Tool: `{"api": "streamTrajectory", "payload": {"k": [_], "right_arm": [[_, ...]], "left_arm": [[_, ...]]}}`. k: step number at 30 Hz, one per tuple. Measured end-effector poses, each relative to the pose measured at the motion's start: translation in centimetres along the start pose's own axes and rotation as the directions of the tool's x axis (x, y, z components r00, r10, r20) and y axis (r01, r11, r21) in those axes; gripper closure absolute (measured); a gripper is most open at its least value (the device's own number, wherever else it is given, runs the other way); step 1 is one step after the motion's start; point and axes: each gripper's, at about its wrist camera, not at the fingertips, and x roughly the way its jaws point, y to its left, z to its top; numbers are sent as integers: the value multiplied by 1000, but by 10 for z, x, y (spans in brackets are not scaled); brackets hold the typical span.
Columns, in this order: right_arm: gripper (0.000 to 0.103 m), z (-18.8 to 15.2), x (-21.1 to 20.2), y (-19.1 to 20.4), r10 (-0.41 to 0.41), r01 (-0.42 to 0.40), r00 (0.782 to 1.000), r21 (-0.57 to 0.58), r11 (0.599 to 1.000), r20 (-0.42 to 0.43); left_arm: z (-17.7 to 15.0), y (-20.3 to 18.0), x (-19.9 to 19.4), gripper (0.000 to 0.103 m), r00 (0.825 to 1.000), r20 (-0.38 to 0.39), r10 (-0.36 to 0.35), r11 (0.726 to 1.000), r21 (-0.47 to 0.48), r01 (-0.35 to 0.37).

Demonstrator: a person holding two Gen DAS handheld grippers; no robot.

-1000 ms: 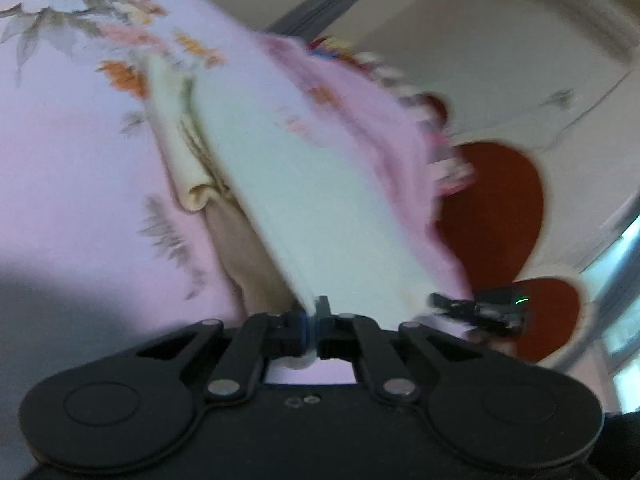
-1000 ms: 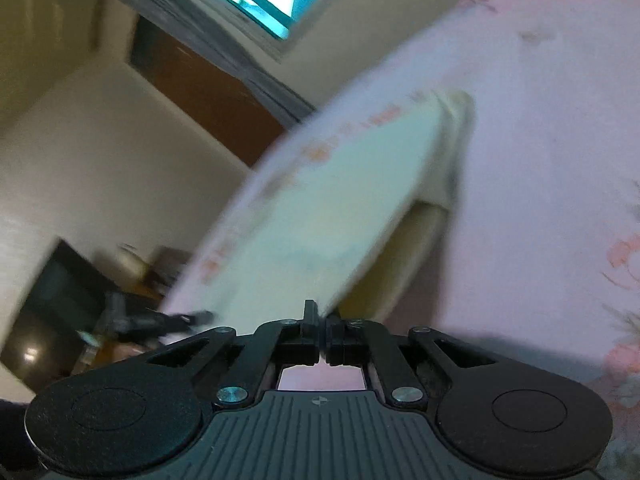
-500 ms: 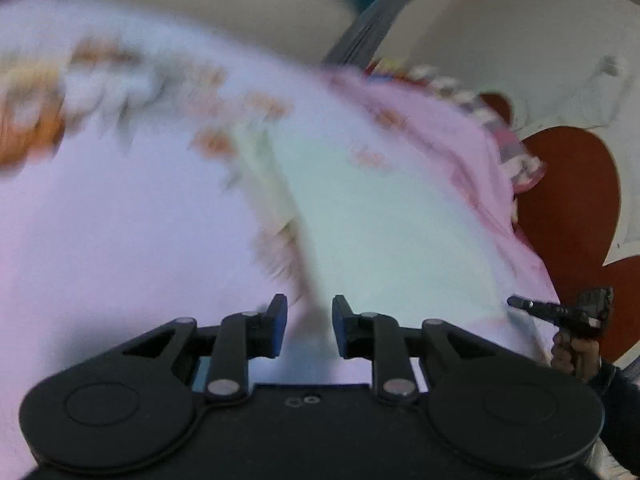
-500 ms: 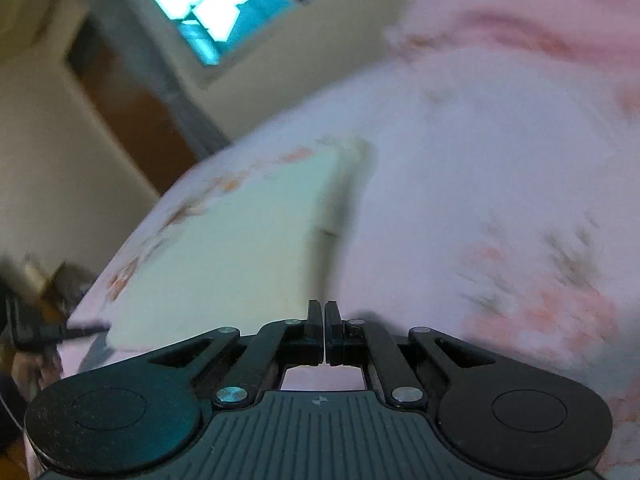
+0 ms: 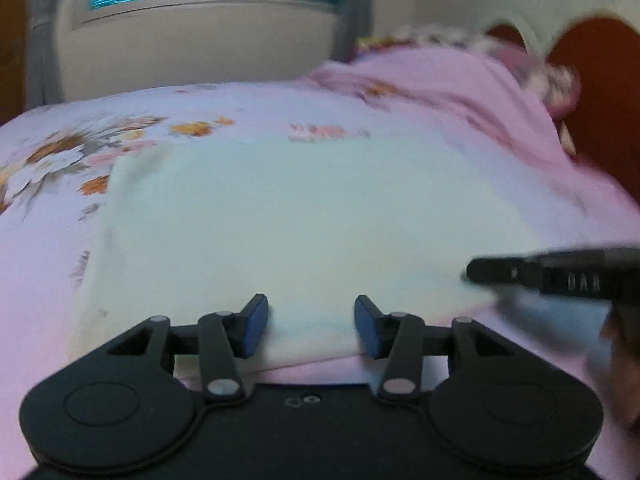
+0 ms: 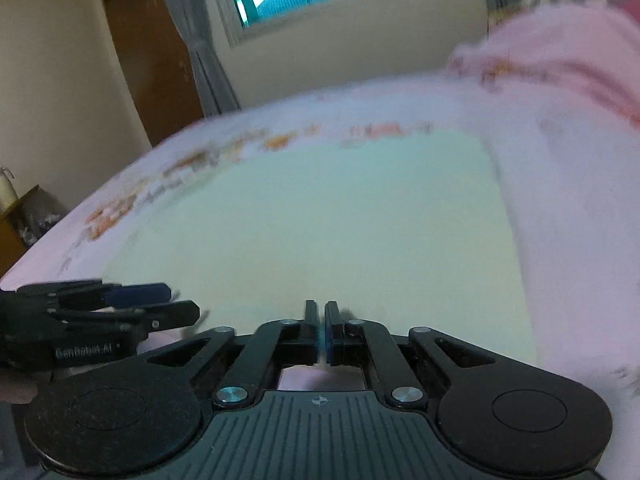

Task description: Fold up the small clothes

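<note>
Pale green cloth garment (image 5: 304,216) lies flat on the pink flowered bedsheet (image 5: 48,264). The left gripper (image 5: 311,326) has just been opening, its jaws apart and empty above the garment's near edge. The right gripper (image 6: 320,330) is closed on nothing.

A pale green cloth (image 5: 304,216) lies flat on a pink floral bedsheet (image 5: 52,240) as the left gripper (image 5: 311,326), jaws just opened, hovers at its near edge (right gripper (image 5: 492,271) alongside).
</note>
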Motion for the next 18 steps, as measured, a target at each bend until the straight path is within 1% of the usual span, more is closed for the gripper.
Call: {"api": "streamTrajectory", "payload": {"k": [1, 3, 5, 7, 8, 9, 10, 11, 12, 13, 14, 15, 17, 18], "right_arm": [[100, -2, -1, 4, 16, -16, 1000, -3, 1000, -1], [100, -8, 4, 18, 44, -45, 998, -37, 998, -35], [100, -20, 10, 31, 0, -7, 998, -116, 993, -58], [100, -16, 10, 31, 11, -16, 998, -70, 997, -68], [100, -13, 3, 29, 9, -12, 999, -56, 998, -44], [100, -13, -4, 30, -7, 7, 1000, -66, 998, 7], [100, -11, -8, 27, -28, 30, 999, -74, 997, 33], [100, -11, -5, 20, -66, 67, 998, -64, 996, 20], [100, -13, 2, 9, -107, 105, 994, -47, 993, -37], [100, -17, 5, -4, -82, 80, 995, -25, 996, -63], [100, -15, 2, -13, -49, 50, 997, 8, 999, -64], [100, -11, -2, -17, -43, 44, 997, 19, 999, -66], [99, -2, -19, -21, -87, 87, 996, -5, 996, 17], [99, 4, -23, -25, -91, 91, 995, -1, 996, 48]], "left_arm": [[0, -5, 0, 55, 1000, 4, 1, 1000, -1, -1], [-5, -18, 12, 54, 999, -29, 34, 999, 4, -34], [-8, -21, 15, 53, 998, -31, 57, 998, 30, -56], [-4, -16, 5, 53, 998, -25, 64, 998, 14, -64], [-2, -12, -4, 53, 996, -6, 85, 996, 14, -85], [-2, -6, -7, 53, 994, 11, 107, 994, 18, -108], [-1, 0, -6, 52, 991, 3, 131, 991, 22, -131], [-3, 7, -2, 52, 988, -29, 151, 988, 29, -150], [-8, 18, -1, 49, 989, -35, 140, 990, 27, -140], [-8, 30, -6, 50, 993, -29, 117, 993, 5, -117], [-6, 38, -14, 51, 993, -14, 120, 993, -12, -120], [-2, 49, -25, 52, 990, 24, 140, 990, -26, -139], [2, 73, -39, 51, 986, 80, 144, 988, -70, -139], [6, 87, -41, 51, 985, 79, 153, 984, -104, -144]]}}
